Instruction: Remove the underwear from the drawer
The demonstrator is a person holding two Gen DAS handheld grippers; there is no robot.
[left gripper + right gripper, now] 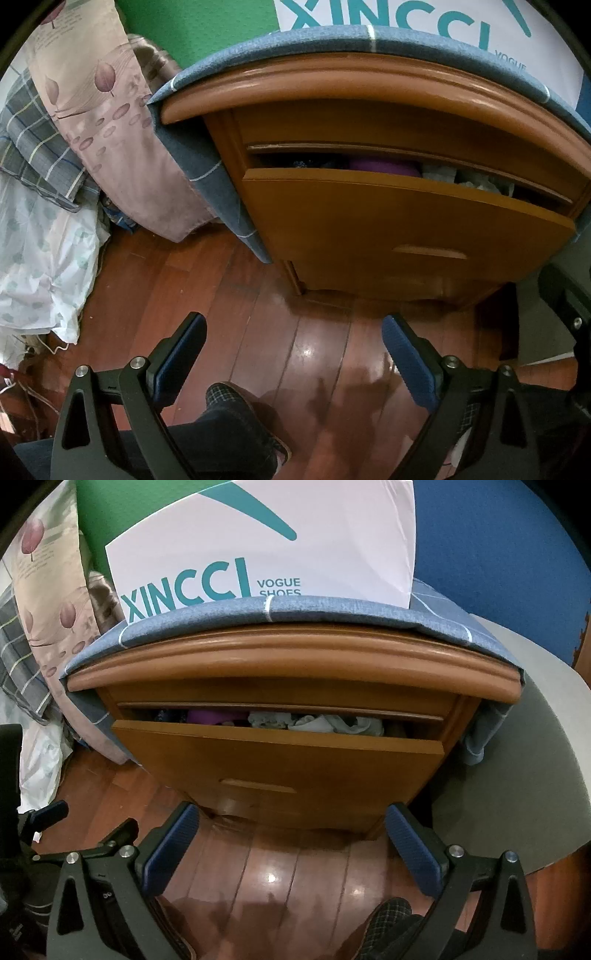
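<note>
1. I see the drawer (277, 760) pulled partly out of the wooden nightstand (295, 657).
2. Underwear (314, 722) lies bunched inside, along the gap.
3. My left gripper (293, 354) and right gripper (291, 843) hang spread wide, empty, above the floor (277, 867).

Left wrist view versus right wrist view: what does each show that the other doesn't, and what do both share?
Only the left wrist view shows the white leaf-print bedding piled on the floor. Only the right wrist view shows the grey mat, the blue wall and the bag's full "VOGUE SHOES" print. Both share the partly open drawer with a purple garment and pale underwear inside, plus open grippers, left gripper and right gripper, over the wooden floor.
</note>
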